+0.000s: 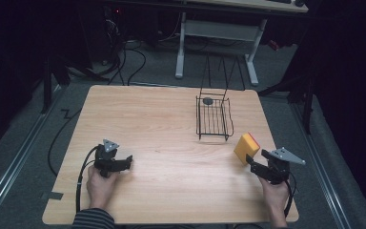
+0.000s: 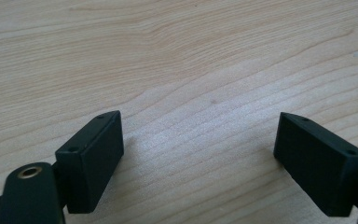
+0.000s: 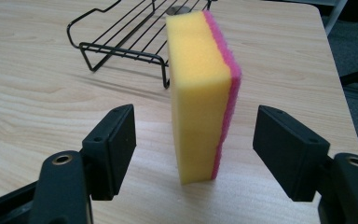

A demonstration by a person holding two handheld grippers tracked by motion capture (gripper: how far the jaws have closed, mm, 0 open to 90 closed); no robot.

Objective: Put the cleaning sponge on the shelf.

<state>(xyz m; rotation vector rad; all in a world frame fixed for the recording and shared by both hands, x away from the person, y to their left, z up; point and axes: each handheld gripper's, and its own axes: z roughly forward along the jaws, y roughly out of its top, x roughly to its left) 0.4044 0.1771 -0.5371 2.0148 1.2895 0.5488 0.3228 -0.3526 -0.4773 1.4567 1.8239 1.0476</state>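
Apparently untouched, upright sponge between spread right tongs; left tongs spread, well apart

small dark thing in rack unidentifiable

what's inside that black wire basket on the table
One small dark round object lies at the far end of the wire basket; the rest shows bare table through the wires. What the object is, I cannot tell.
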